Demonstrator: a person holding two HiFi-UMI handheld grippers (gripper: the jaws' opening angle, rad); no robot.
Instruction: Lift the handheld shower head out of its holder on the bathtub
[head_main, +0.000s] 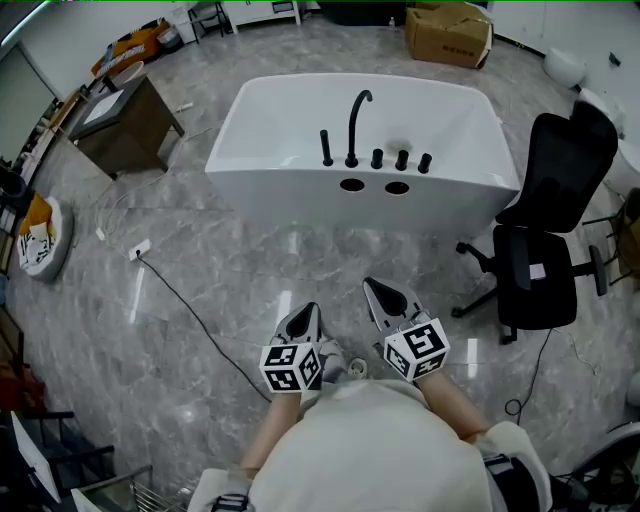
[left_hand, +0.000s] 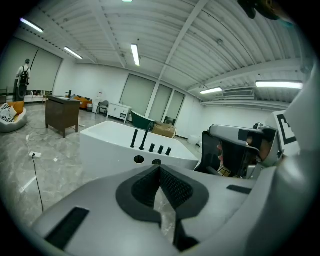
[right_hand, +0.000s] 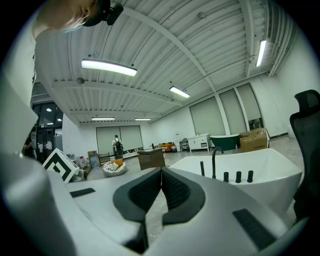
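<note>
Open your jaws before you walk in: your left gripper and right gripper are both clenched on nothing, held side by side close to your body, pointing ahead. The bathtub is well apart from them; on its near rim the handheld shower head stands upright, the leftmost fitting, beside the curved spout

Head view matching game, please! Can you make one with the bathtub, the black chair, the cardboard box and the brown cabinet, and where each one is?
Things:
1. bathtub
2. black chair
3. cardboard box
4. brown cabinet

Places in the head view:
A. left of the bathtub
B. beyond the bathtub, at the top edge
C. in the middle
D. right of the bathtub

Pairs: 1-C, 2-D, 3-B, 4-A
</note>
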